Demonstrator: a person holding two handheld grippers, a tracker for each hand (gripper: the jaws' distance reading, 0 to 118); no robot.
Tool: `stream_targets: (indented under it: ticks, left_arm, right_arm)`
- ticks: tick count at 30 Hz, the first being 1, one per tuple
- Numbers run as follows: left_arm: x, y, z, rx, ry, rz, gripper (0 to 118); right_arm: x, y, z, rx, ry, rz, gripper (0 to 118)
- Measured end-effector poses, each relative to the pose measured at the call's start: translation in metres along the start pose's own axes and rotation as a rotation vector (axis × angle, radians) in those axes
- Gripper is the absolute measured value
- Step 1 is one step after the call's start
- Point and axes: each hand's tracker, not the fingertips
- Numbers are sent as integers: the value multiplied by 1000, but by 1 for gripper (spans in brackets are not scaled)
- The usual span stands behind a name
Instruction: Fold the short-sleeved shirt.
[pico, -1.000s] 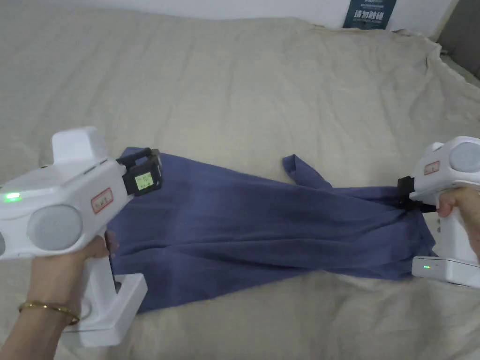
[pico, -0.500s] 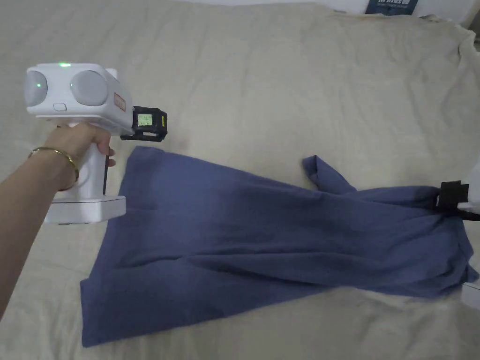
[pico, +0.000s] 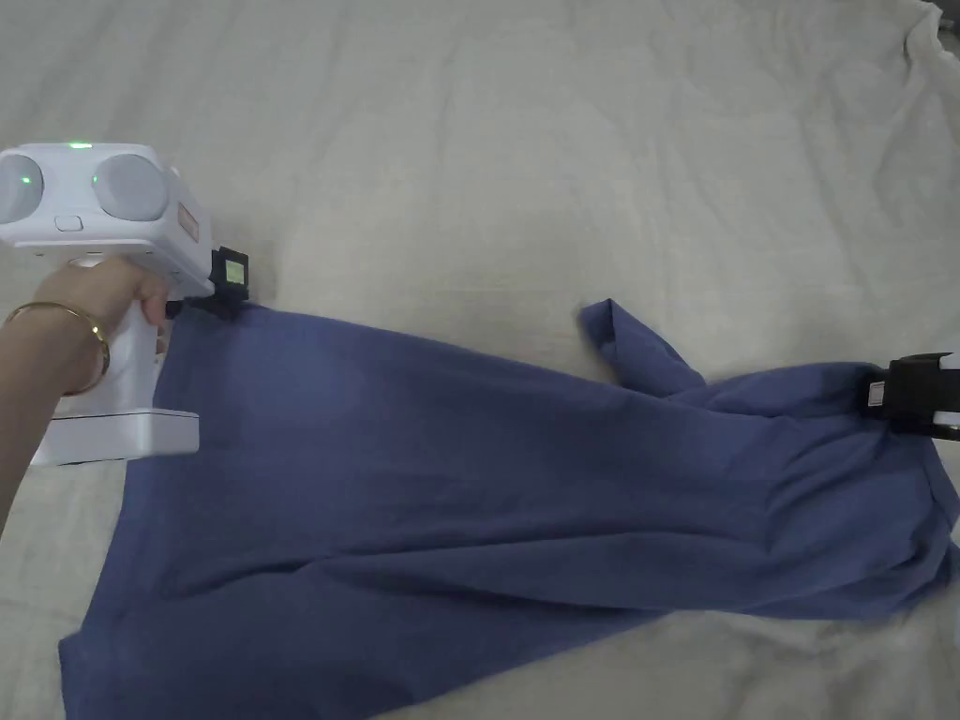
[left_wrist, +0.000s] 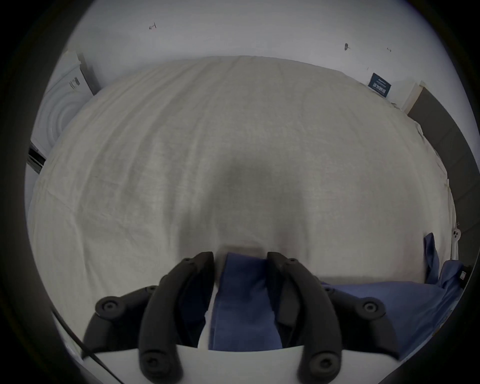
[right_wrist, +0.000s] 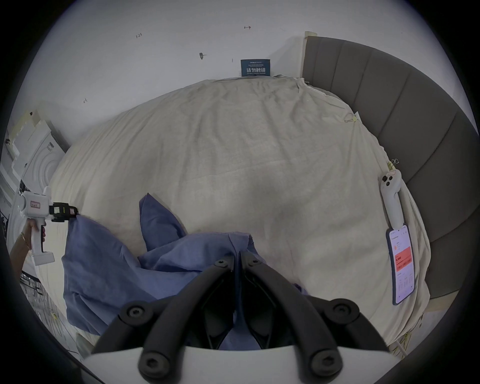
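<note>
Black jaws of the left gripper (left_wrist: 240, 262) stand apart, a corner of the blue shirt (pico: 487, 469) between them, not pressed. The right gripper (right_wrist: 237, 256) is clamped on a fold at the shirt's right end. The shirt lies spread across the beige bedsheet (pico: 525, 169), one sleeve (pico: 628, 347) turned up. Far off, a dark blue sign (right_wrist: 255, 67) carries white writing; a phone (right_wrist: 401, 262) lies at the right edge.
</note>
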Motion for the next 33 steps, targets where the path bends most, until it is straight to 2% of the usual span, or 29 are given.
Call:
stream_targets:
  ticks: [1, 2, 3, 7, 10, 14, 18, 24, 33]
  left_arm:
    - [2, -1, 0, 6, 12, -19, 33]
    - [2, -2, 1, 11, 2, -46, 22]
    - [3, -4, 2, 10, -12, -51, 0]
    - [7, -14, 24, 36, -6, -64, 0]
    - [-2, -22, 68, 224, -42, -26, 0]
    - [-28, -30, 154, 407, -134, 118, 0]
    - [-53, -41, 239, 579, -105, 183, 0]
    - [-81, -75, 364, 802, -67, 247, 0]
    - [-96, -107, 477, 977, -7, 228, 0]
  right_arm:
    - [-1, 1, -1, -1, 8, -9, 3]
    - [-1, 0, 0, 0, 11, -10, 3]
    - [-2, 1, 0, 3, 8, -8, 3]
    - [-4, 1, 5, 15, -1, -27, 3]
    - [-4, 0, 26, 68, -6, -43, 3]
    - [-5, 2, 72, 148, 40, -93, 3]
    - [-13, 6, 129, 267, 45, -68, 3]
    - [-18, 9, 223, 437, 91, -88, 3]
    - [-30, 8, 335, 614, 167, -63, 3]
